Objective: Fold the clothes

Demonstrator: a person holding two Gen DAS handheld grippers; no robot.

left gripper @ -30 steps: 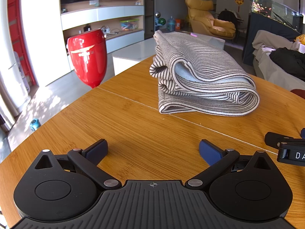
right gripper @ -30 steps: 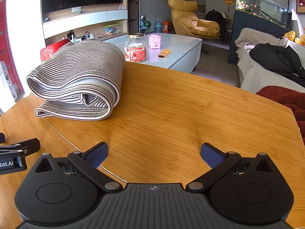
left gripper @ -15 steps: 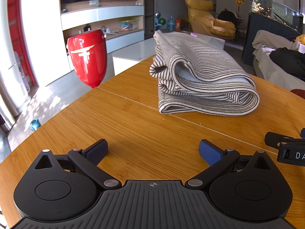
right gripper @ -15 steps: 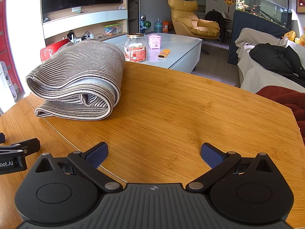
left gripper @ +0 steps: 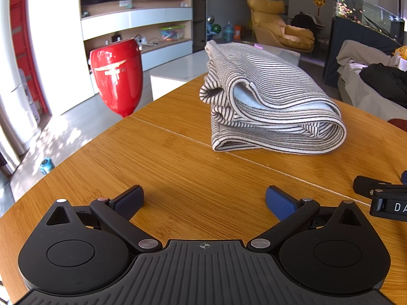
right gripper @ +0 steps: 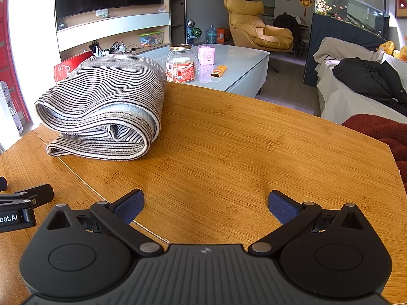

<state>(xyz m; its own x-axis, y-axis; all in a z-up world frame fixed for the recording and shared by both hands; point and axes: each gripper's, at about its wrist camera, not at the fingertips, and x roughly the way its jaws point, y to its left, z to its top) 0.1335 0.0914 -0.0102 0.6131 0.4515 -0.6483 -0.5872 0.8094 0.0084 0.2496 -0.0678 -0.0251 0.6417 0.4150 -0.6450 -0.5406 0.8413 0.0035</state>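
Observation:
A grey-and-black striped garment point(left gripper: 269, 106) lies folded in a thick bundle on the wooden table point(left gripper: 178, 167); the right wrist view shows it at the left point(right gripper: 106, 111). My left gripper point(left gripper: 204, 199) rests low over the table, open, well short of the bundle, nothing between its blue pads. My right gripper point(right gripper: 206, 204) is open too, empty, with the bundle ahead and to its left. Each view catches the other gripper's black tip at its edge: right gripper point(left gripper: 381, 195), left gripper point(right gripper: 23, 203).
A red vase-shaped object point(left gripper: 115, 76) stands on the floor beyond the table's left edge. A white coffee table point(right gripper: 244, 58) with a jar point(right gripper: 181, 63) sits behind. A sofa with dark clothes point(right gripper: 368, 81) and a red blanket point(right gripper: 381, 132) lie to the right.

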